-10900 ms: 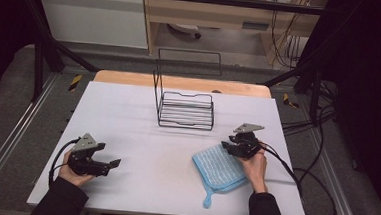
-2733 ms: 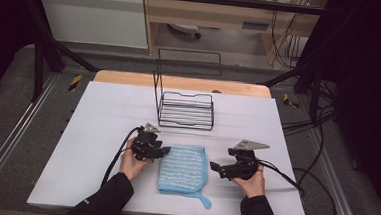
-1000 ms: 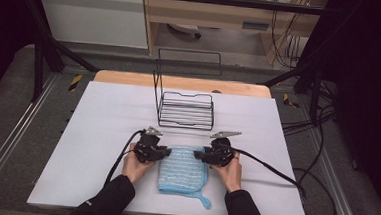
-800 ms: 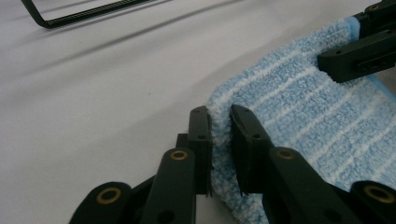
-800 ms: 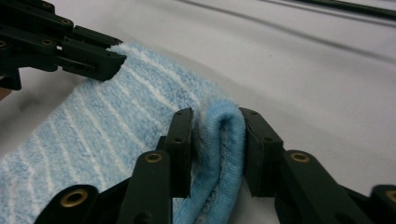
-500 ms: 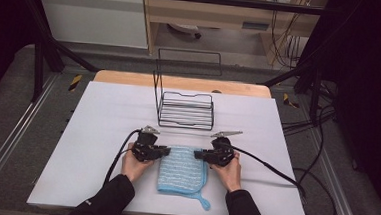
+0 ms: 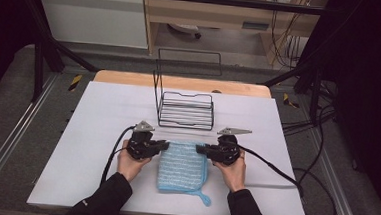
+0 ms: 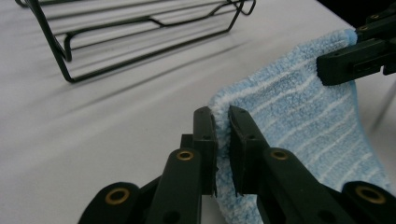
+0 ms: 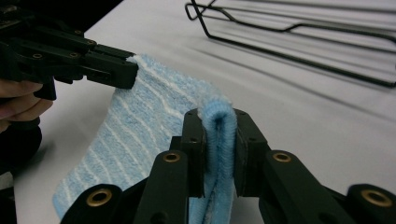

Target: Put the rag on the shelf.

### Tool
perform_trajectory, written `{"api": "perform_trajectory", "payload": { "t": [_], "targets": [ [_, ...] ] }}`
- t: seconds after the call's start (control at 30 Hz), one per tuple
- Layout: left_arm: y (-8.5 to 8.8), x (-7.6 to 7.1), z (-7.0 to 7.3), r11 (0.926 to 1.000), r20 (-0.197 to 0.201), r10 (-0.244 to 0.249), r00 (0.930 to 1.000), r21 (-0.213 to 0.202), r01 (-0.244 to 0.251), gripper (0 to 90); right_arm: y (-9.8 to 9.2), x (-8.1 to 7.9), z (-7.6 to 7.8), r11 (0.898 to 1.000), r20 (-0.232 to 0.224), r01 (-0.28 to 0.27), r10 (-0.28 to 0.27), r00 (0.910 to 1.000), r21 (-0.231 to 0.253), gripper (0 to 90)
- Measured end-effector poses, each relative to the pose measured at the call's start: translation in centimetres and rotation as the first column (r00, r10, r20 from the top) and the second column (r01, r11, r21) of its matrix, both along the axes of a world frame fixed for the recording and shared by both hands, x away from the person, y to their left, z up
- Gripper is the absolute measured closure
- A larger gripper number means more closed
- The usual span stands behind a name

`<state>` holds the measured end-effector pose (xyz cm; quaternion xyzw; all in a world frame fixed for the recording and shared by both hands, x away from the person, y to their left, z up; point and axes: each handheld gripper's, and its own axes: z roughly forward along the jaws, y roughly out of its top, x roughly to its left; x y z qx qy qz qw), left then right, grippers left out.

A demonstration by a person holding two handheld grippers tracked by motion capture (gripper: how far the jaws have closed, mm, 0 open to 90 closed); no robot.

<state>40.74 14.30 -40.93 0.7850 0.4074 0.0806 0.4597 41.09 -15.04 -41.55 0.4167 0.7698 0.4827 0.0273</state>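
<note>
A light blue striped cloth (image 7: 182, 168) lies on the white table (image 7: 76, 145), its hanging loop toward the near edge. My left gripper (image 7: 165, 145) is shut on the cloth's far left corner; the left gripper view has that corner (image 8: 299, 121) pinched between the jaws of the left gripper (image 8: 222, 114). My right gripper (image 7: 199, 149) is shut on the far right corner; its jaws have just been closing, with a fold of cloth (image 9: 140, 126) between them at the right gripper (image 9: 218, 116). The far edge hangs raised between the two grippers.
A black wire rack (image 7: 186, 109) stands just beyond the cloth, with an upright wire back on its left side. Cables (image 7: 275, 168) trail from each gripper across the table. The table's wooden far edge (image 7: 180, 82) lies behind the rack.
Both grippers have risen a little with the cloth's far corners pinched in them, so the far edge has lifted off the table. The right jaws have closed onto the cloth.
</note>
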Motion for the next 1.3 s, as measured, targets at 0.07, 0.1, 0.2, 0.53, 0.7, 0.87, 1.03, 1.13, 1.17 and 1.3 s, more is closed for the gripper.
{"api": "perform_trajectory", "payload": {
  "t": [0.07,0.1,0.2,0.53,0.7,0.87,1.03,1.13,1.17,1.3],
  "targets": [
    [0.2,-0.2,0.6,0.9998,0.016,-0.003,0.9999,-0.019,0.004,81.7,0.0,-0.2,0.6,1.000,0.028,0.002,-0.002,0.9996,0.008,78.1],
    [0.2,-0.3,0.8,0.9996,0.022,-0.004,0.9997,-0.026,0.005,81.7,0.0,-0.4,0.9,1.000,0.039,0.003,-0.004,0.9992,0.012,78.2],
    [0.3,-0.7,1.7,0.9986,0.052,-0.007,0.9986,-0.052,0.010,81.7,0.0,-0.7,1.8,1.000,0.078,0.004,-0.006,0.9969,0.016,78.5],
    [0.2,-2.3,4.5,0.9959,0.156,-0.016,0.9876,-0.086,0.030,81.7,-0.7,-2.0,4.8,0.999,0.190,0.009,-0.018,0.9816,0.051,79.0],
    [0.2,-3.0,5.6,0.9938,0.194,-0.012,0.9809,-0.107,0.033,81.7,-0.9,-2.8,6.3,0.998,0.245,0.010,-0.026,0.9691,0.064,79.1],
    [0.3,-3.4,6.5,0.9923,0.219,-0.009,0.9757,-0.118,0.036,81.7,-0.8,-3.6,7.4,0.998,0.291,0.016,-0.034,0.9560,0.067,79.2],
    [0.4,-3.7,7.4,0.9912,0.250,0.002,0.9682,-0.129,0.032,81.6,-0.5,-4.2,8.3,0.998,0.328,0.020,-0.040,0.9438,0.065,79.2],
    [0.5,-3.7,7.9,0.9900,0.268,0.007,0.9635,-0.137,0.031,81.7,-0.3,-4.6,9.3,0.997,0.366,0.027,-0.050,0.9294,0.066,79.2],
    [0.5,-3.7,8.2,0.9895,0.275,0.008,0.9613,-0.141,0.032,81.7,-0.3,-4.7,9.5,0.997,0.376,0.030,-0.055,0.9249,0.070,79.3],
    [0.7,-3.7,9.0,0.9873,0.303,0.018,0.9527,-0.156,0.031,81.6,0.0,-5.0,10.4,0.996,0.412,0.040,-0.068,0.9087,0.078,79.3]
  ]
}}
